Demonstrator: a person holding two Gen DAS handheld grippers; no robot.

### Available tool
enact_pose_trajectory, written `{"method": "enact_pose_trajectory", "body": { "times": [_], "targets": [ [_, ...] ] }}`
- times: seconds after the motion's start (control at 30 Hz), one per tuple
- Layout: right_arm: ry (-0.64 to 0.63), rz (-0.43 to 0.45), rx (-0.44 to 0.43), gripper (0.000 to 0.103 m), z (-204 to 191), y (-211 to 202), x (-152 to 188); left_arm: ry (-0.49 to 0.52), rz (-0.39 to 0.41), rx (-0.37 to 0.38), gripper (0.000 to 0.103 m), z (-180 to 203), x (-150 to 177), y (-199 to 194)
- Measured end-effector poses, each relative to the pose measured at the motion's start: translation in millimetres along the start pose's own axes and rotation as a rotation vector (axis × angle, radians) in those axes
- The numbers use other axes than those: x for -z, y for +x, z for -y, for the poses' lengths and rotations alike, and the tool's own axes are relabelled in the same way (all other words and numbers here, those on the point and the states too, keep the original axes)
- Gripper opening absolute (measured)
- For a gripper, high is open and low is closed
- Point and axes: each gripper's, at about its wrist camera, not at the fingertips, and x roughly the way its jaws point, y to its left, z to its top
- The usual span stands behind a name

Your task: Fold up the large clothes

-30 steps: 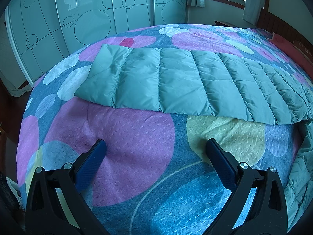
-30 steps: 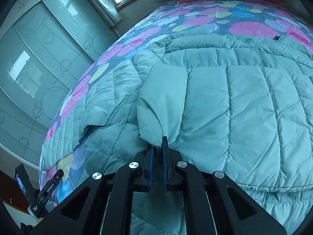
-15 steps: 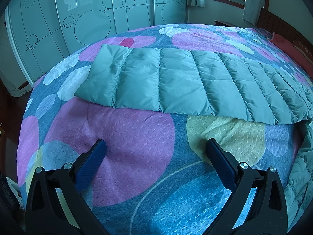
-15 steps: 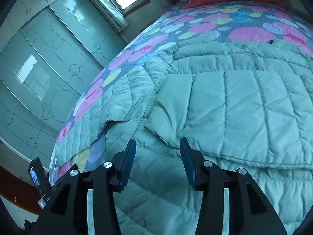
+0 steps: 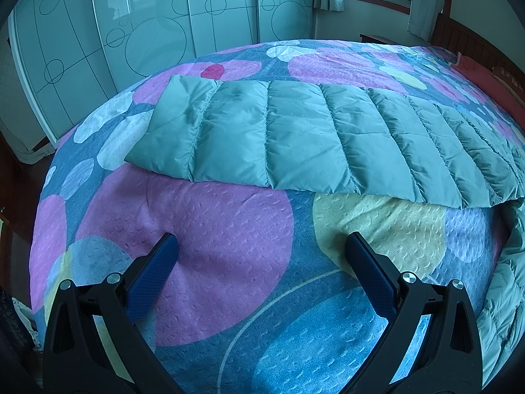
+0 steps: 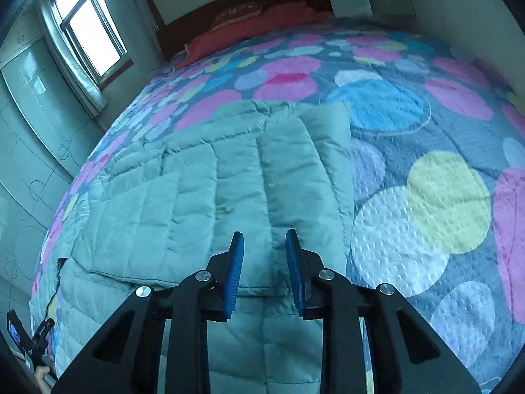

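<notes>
Plainly, the bed (image 5: pixel 229 229) with its spotted bedspread fills the room, and the teal quilted jacket (image 6: pixel 210 197) lies across it, one sleeve (image 5: pixel 295 138) stretched flat toward twelve o'clock of the left gripper (image 5: pixel 262 252). That gripper hovers wide open and empty over bare cover. The right gripper (image 6: pixel 264 256), jaws partly apart and gripping nothing, sits above a folded panel. I reckon the slick puffy fabric may spring back open, or slip from a shallow pinch.
</notes>
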Motion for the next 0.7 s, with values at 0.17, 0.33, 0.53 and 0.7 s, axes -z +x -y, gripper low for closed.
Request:
{"method": "enact_pose_trajectory", "body": {
  "times": [0.17,0.33,0.53,0.7],
  "targets": [
    [0.006,-0.068,-0.024,0.024,10.7,18.3,9.6,0.000,0.001,0.000,0.101,0.3,0.1,-0.1],
    [-0.014,0.033,0.011,0.027,3.0,-2.8,-15.2,0.001,0.001,-0.001,0.101,0.3,0.2,-0.1],
    [0.005,-0.064,0.055,0.028,23.3,43.4,-22.6,0.000,0.001,-0.001,0.101,0.3,0.2,0.2],
    [-0.030,0.019,0.073,0.029,10.8,17.1,-54.2,0.002,0.002,-0.004,0.101,0.6,0.3,-0.1]
  ]
}}
